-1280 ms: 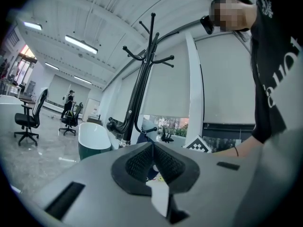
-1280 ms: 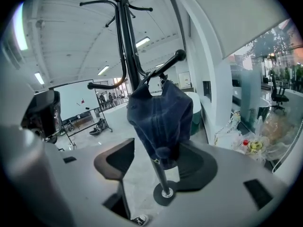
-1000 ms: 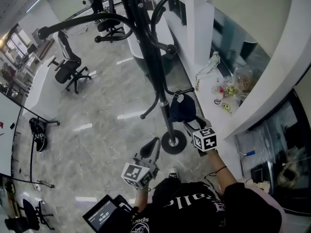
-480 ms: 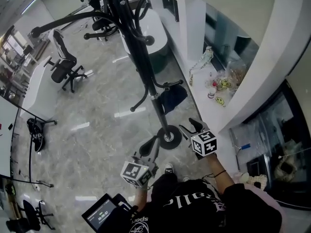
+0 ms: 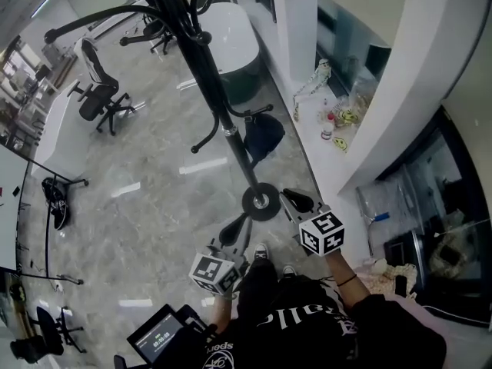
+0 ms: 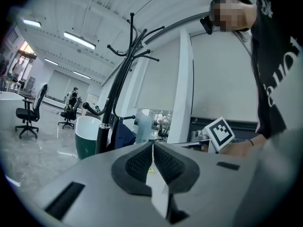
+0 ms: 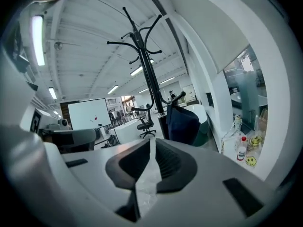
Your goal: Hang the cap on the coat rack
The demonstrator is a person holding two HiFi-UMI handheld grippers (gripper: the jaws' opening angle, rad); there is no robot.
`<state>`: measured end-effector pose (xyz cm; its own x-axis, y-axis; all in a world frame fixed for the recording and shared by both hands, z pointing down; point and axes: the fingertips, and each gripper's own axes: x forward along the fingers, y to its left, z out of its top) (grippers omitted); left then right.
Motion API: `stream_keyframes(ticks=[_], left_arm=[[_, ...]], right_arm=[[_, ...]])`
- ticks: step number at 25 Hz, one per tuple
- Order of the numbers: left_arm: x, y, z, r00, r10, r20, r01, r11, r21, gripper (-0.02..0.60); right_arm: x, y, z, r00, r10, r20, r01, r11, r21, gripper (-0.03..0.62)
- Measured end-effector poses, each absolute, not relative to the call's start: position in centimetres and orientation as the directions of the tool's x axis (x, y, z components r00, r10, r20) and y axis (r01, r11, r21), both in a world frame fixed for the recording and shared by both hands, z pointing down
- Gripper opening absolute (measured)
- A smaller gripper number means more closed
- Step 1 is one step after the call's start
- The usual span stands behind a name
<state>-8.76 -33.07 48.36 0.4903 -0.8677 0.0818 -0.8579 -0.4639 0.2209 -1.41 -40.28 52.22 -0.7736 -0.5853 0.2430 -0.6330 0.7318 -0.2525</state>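
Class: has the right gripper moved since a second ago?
Yes. The right gripper, jaws closing on nothing, has drawn back from the cap hanging on the coat rack, toward the person.

I count one coat rack running down the middle of the frame, with one dark cap on a low hook. I hold two grippers, left and right, the right one's jaws closing with nothing between them. Each carries one marker cube, two in all. At the upper left are two office chairs. On the ledge at right I make out one small bottle and two yellow smiley faces. One small screen sits at the lower left.
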Motion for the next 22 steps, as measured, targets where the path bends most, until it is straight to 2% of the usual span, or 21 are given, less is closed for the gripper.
stream_keyframes(ticks=[7,15,22], left_arm=[[-7.1,-30.1,49.0,0.494,-0.863,0.107,-0.858,-0.464,0.219,0.005],[-5.9,-28.6,48.5,0.524,-0.845,0.106,-0.842,-0.497,0.209,0.005],[-7.5,-27.0,47.2,0.54,-0.839,0.068,-0.833,-0.52,0.19,0.005]], right_arm=[[-0.2,-37.2,52.2,-0.776,-0.583,0.241,-0.631,0.728,-0.27,0.018],[0.7,-34.6,51.9,-0.772,-0.586,0.245,-0.635,0.714,-0.294,0.017],[-1.0,-31.4,51.7,-0.773,-0.583,0.251,-0.634,0.713,-0.299,0.016]])
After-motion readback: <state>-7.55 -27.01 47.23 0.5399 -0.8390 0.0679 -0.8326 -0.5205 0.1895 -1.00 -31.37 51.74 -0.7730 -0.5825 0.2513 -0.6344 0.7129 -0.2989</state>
